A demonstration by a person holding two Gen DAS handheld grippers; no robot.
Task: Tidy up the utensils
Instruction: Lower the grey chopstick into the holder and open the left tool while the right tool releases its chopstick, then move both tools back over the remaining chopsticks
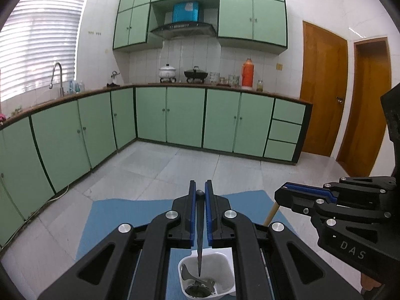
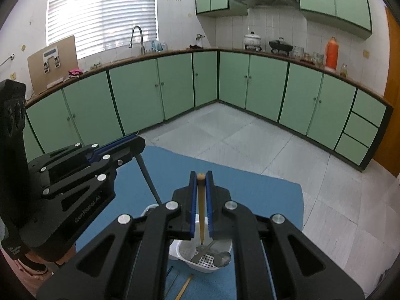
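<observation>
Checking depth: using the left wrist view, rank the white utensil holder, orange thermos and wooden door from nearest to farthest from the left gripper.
1. White utensil holder, directly below the left gripper.
2. Wooden door, far right.
3. Orange thermos, on the back counter; too close to call against the door.

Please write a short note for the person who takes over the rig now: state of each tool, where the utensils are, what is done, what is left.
Left tool: shut on a dark metal utensil, its tip hanging inside the white holder.
Right tool: shut on a wooden chopstick, its lower end over the same holder.
Done: some metal utensils already lie in the holder, which stands on the blue mat.
Left: release both pieces into the holder, then collect the sticks lying on the mat beside it.
</observation>
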